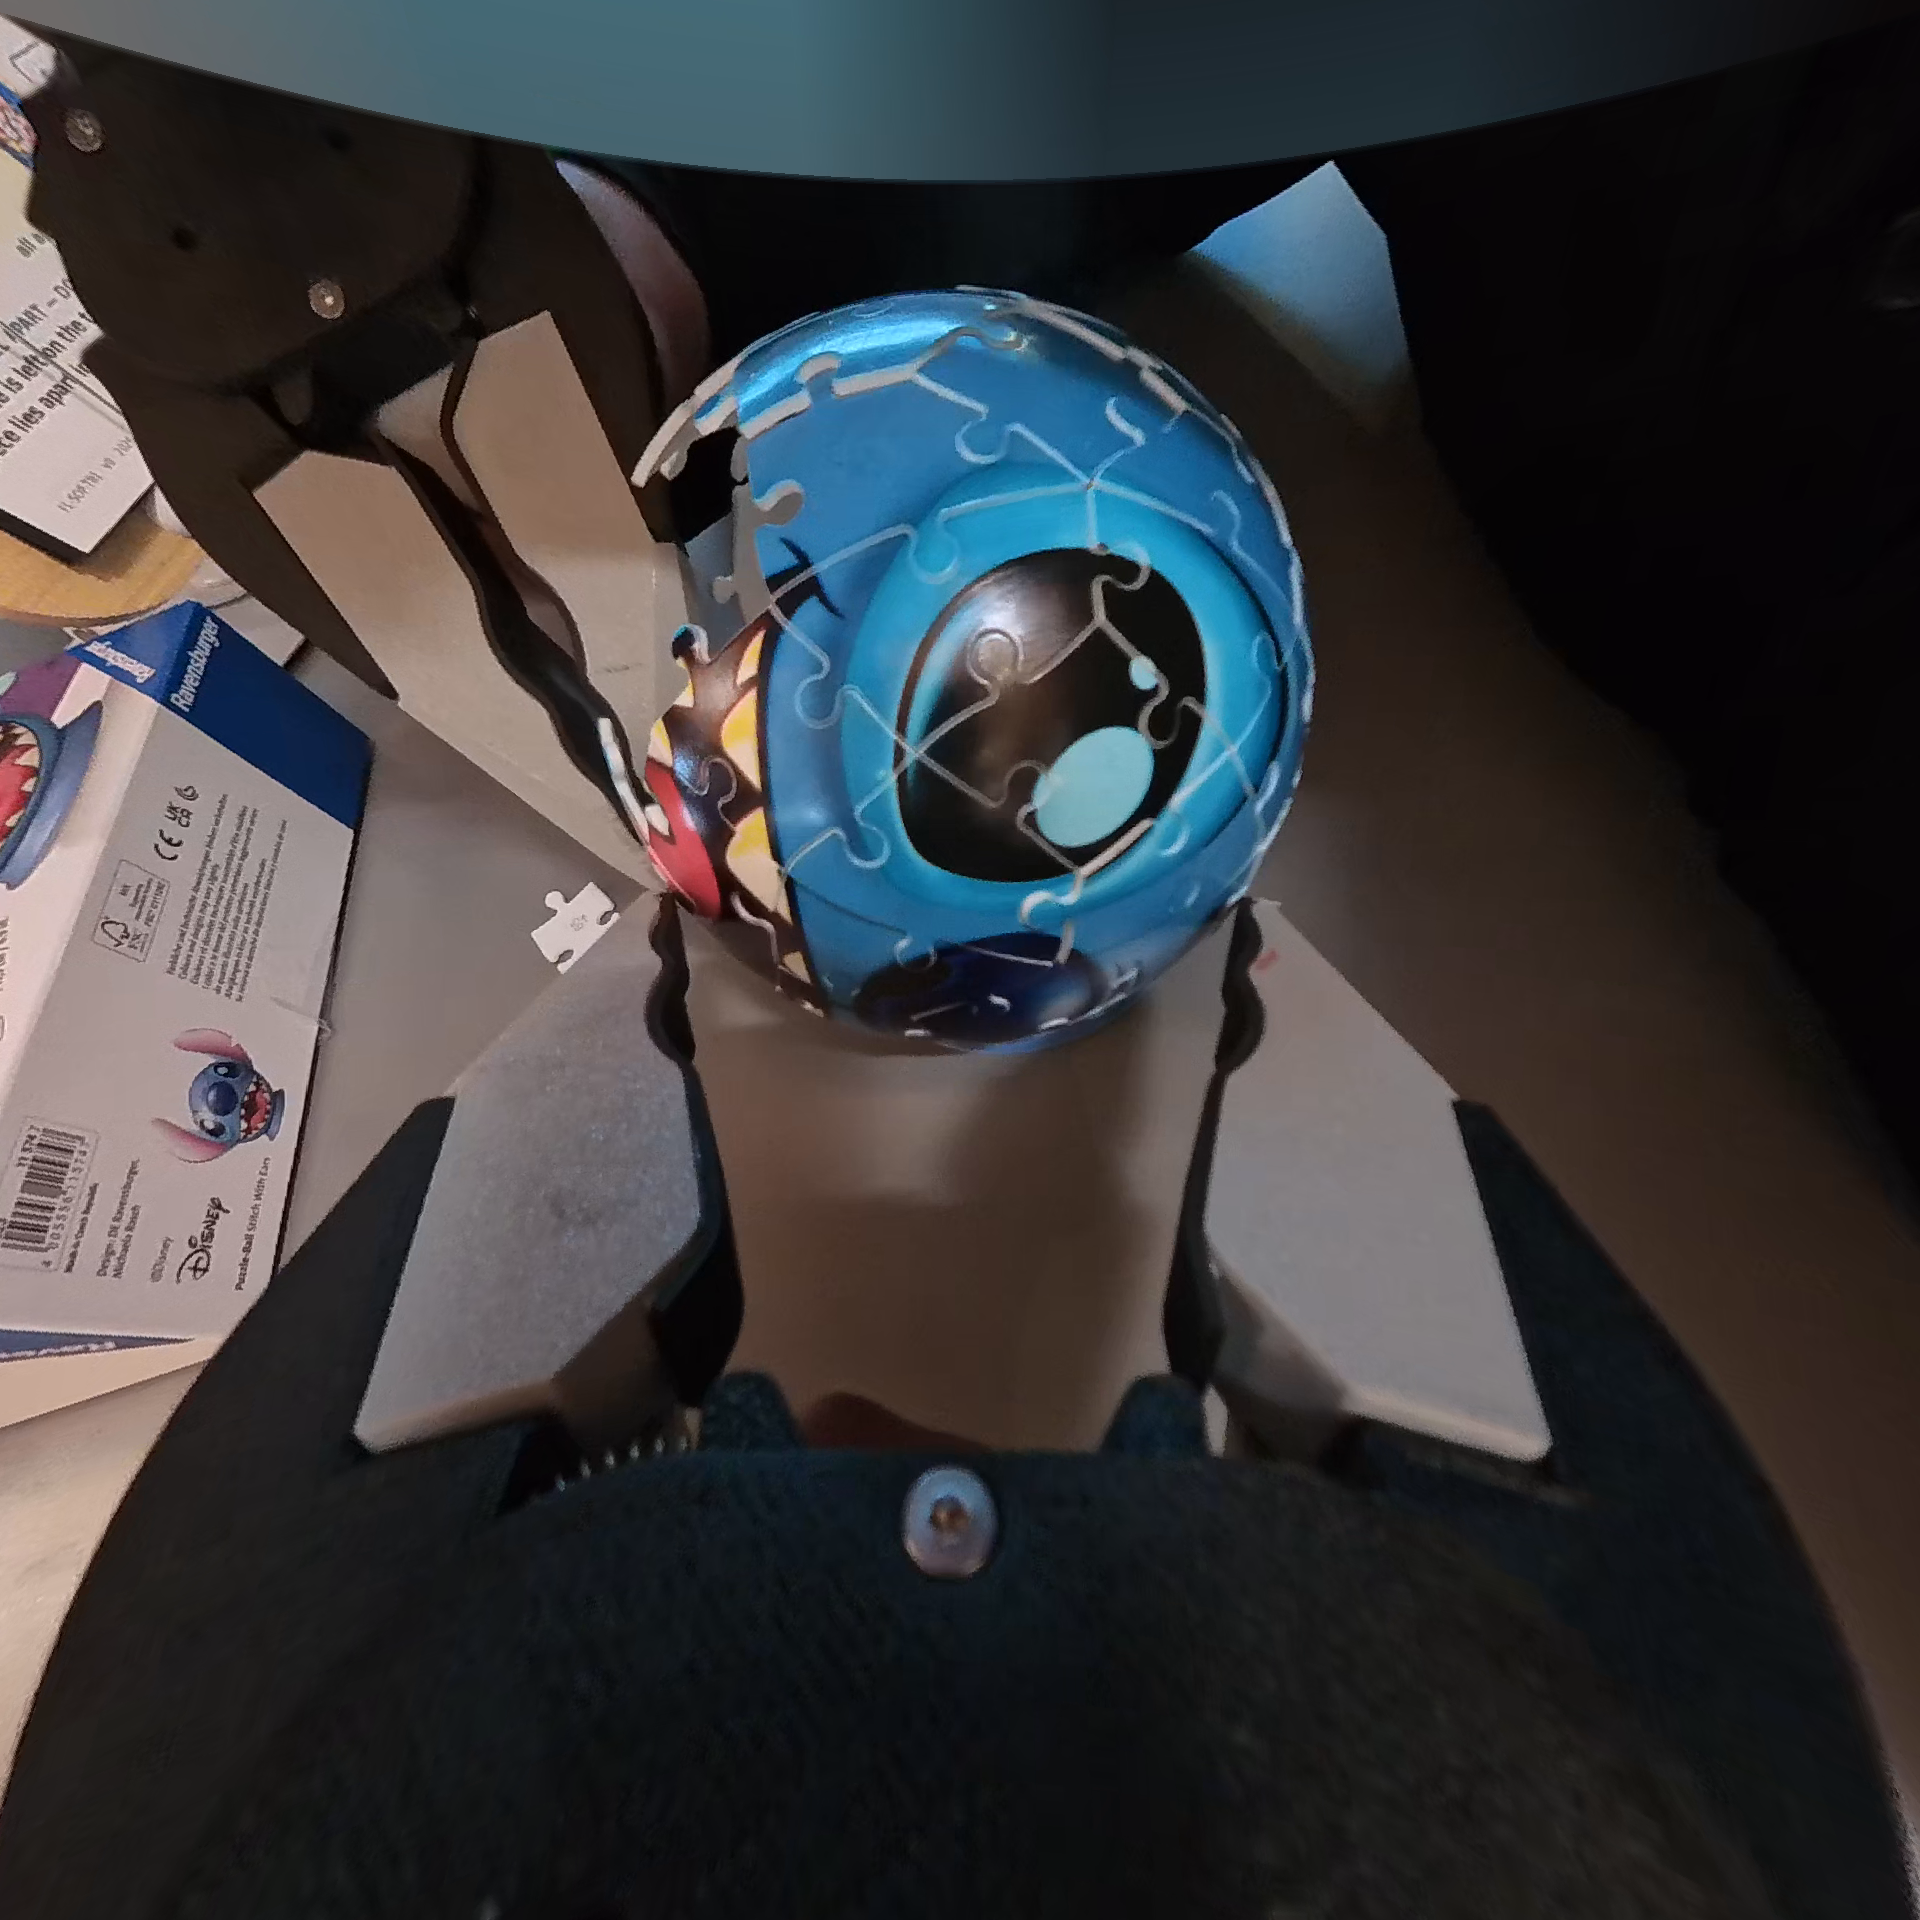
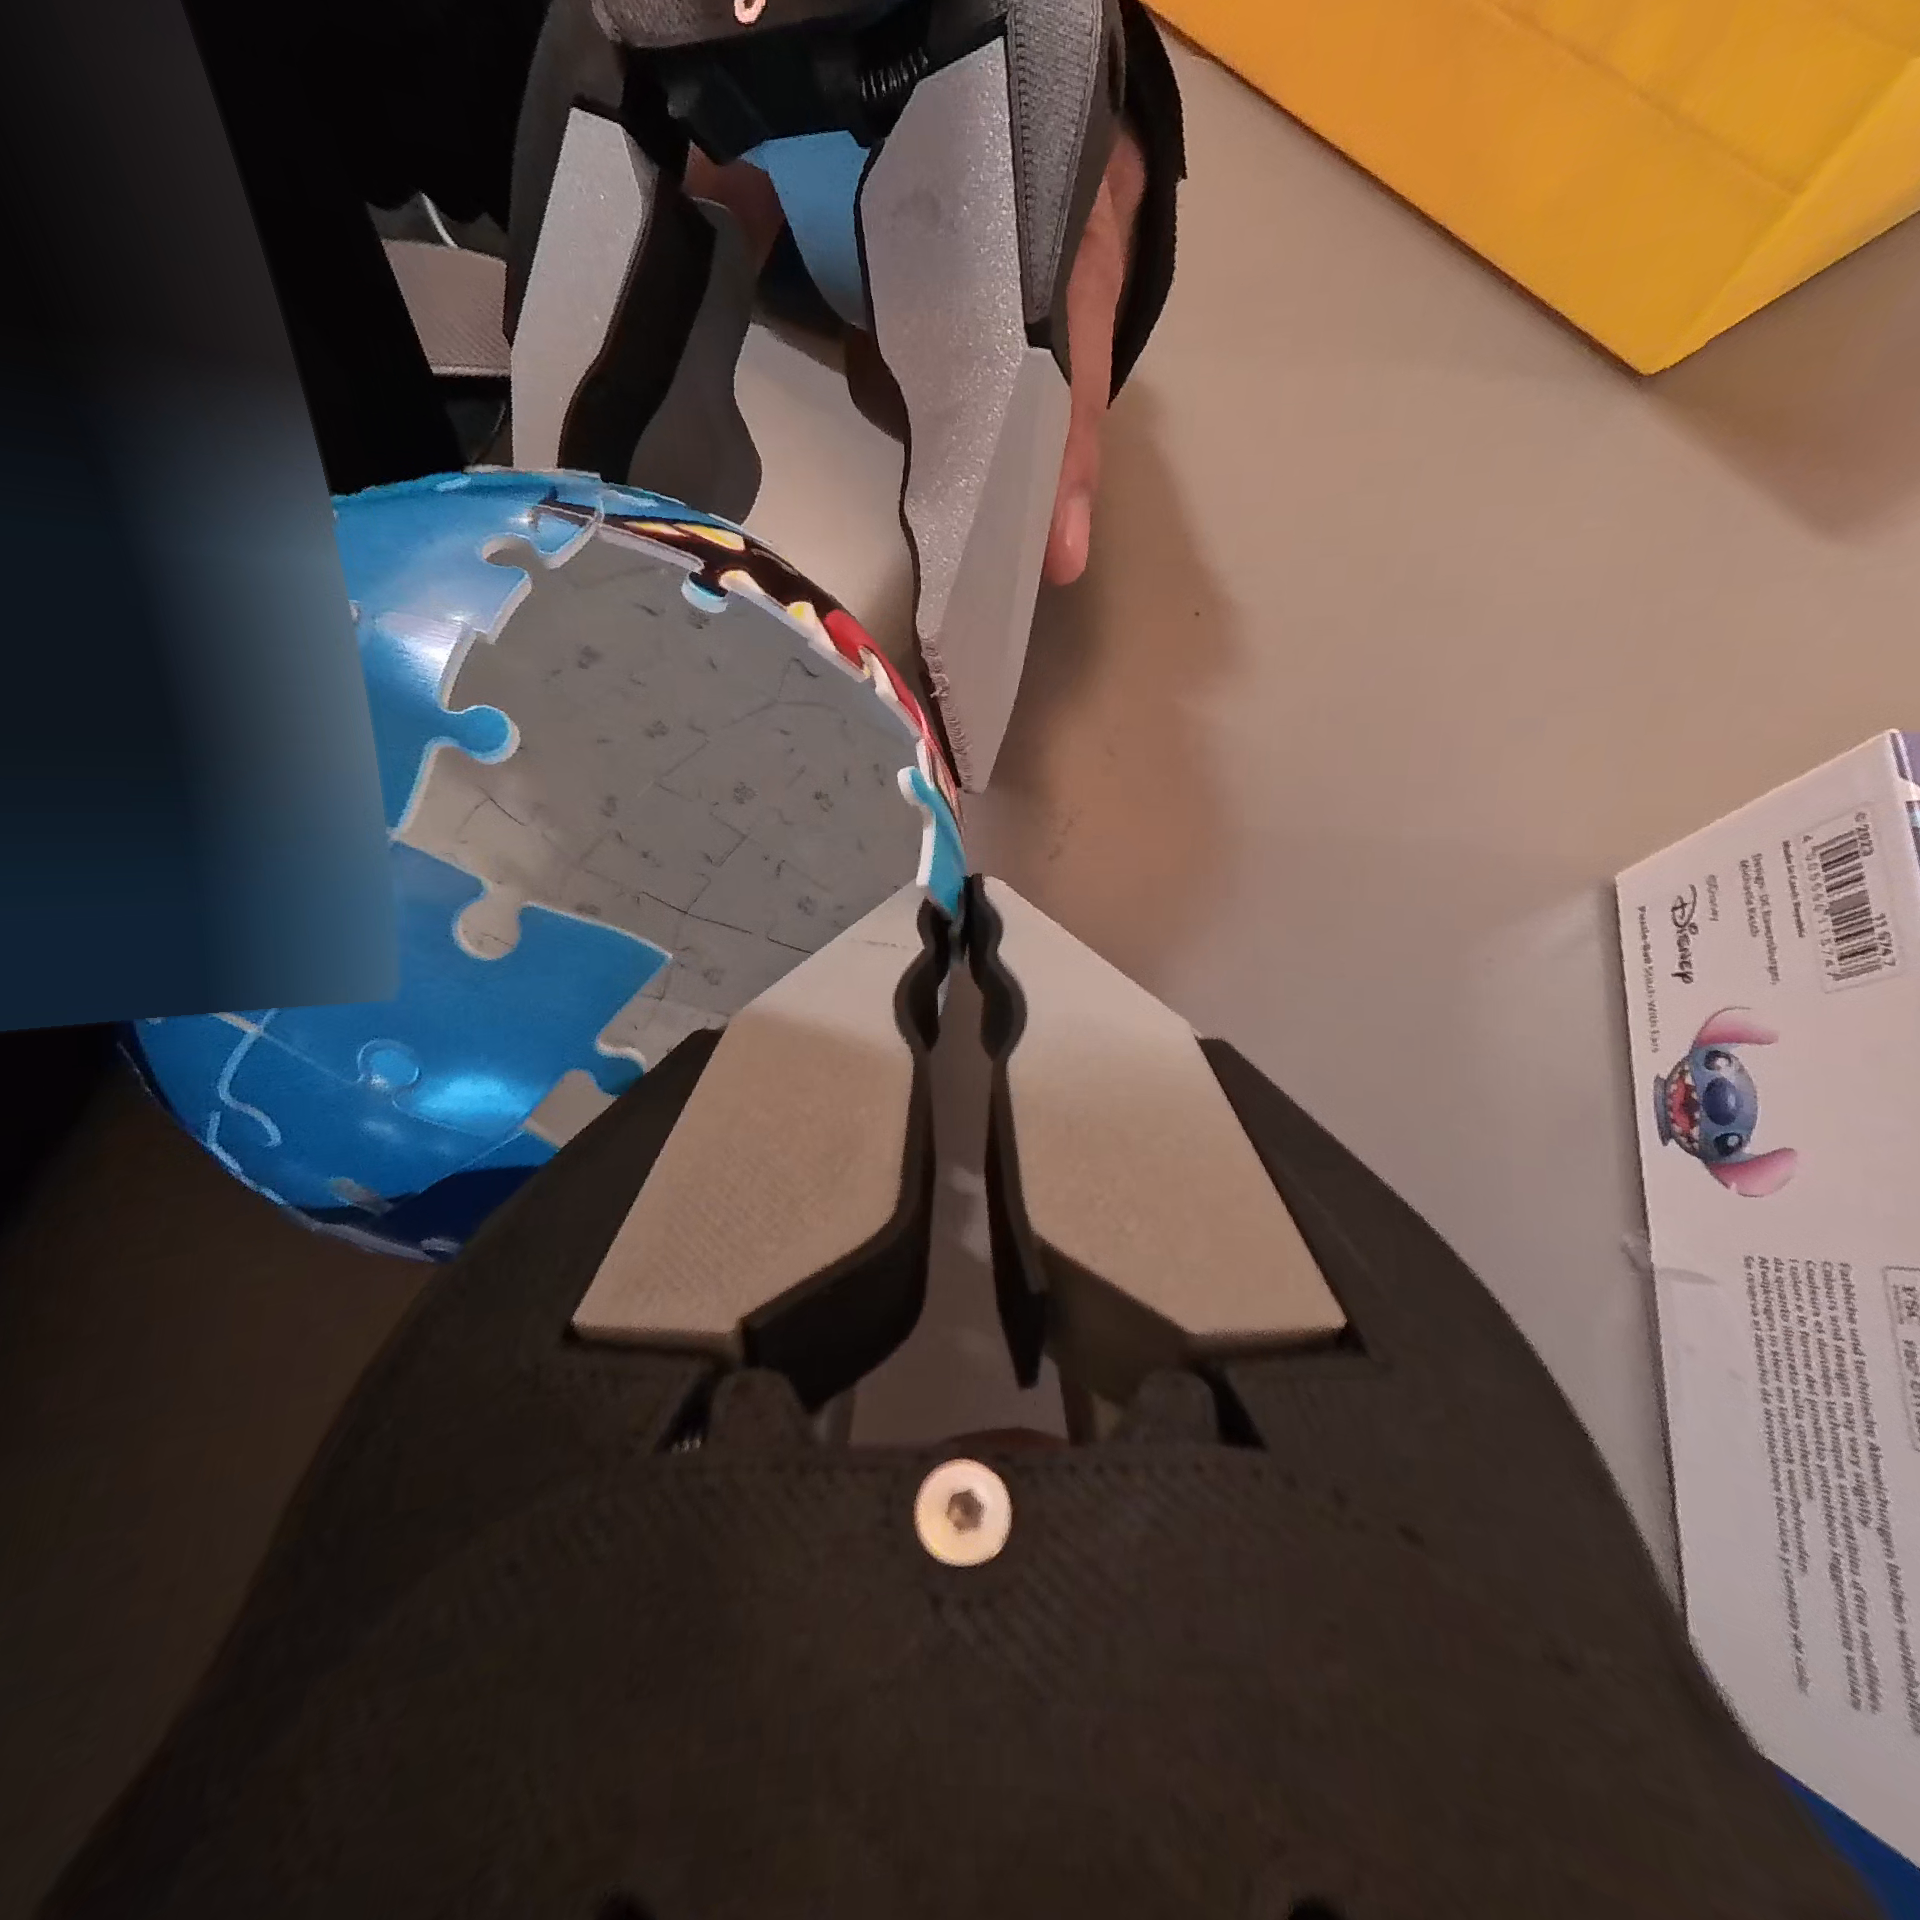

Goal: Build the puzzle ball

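The blue puzzle ball, with a large dark eye and a red toothed mouth, sits between my left gripper's fingertips, which are shut on its sides. In the right wrist view the ball shows a wide opening with the grey inside of the shell. My right gripper is shut on a thin puzzle piece at the opening's rim, beside the mouth. It also shows in the left wrist view, touching the ball's left edge. One left gripper finger presses the ball from the far side.
A loose white puzzle piece lies face down on the beige table. The puzzle's box lies left of the ball, and shows in the right wrist view. A printed leaflet lies behind it. A yellow box stands at the back.
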The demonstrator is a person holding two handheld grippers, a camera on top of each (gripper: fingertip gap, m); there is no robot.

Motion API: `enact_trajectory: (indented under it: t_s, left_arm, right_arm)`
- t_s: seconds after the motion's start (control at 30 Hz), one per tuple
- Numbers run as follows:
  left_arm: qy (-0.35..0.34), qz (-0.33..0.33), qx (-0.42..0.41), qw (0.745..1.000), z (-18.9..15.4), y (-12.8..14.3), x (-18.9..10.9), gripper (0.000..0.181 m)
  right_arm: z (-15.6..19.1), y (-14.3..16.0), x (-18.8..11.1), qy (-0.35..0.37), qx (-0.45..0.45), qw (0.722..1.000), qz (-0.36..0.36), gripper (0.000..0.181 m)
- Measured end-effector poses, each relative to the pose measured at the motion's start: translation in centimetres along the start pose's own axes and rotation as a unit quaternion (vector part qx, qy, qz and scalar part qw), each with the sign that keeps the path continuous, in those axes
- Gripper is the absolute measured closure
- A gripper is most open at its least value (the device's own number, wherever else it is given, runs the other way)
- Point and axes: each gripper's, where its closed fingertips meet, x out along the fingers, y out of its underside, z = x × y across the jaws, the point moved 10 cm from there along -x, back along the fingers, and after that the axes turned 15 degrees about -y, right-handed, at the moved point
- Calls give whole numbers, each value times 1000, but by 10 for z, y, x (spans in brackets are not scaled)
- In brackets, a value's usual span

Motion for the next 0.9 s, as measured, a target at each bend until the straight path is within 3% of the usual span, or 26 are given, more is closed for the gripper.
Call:
enact_trajectory:
  t_s: [0.37, 0.53, 0.9]
  left_arm:
    - [2, 2, 6, 1000, 0, 1, 0, 82]
    - [3, 2, 5, 1000, 0, 2, -1, 83]
    - [4, 3, 5, 1000, -1, 1, -1, 84]
  right_arm:
    - [0, 1, 1, -6, 7, 1000, 6, 181]
    - [1, 2, -1, 5, 1, 1000, 18, 171]
    - [5, -2, -4, 8, -11, 1000, 13, 180]
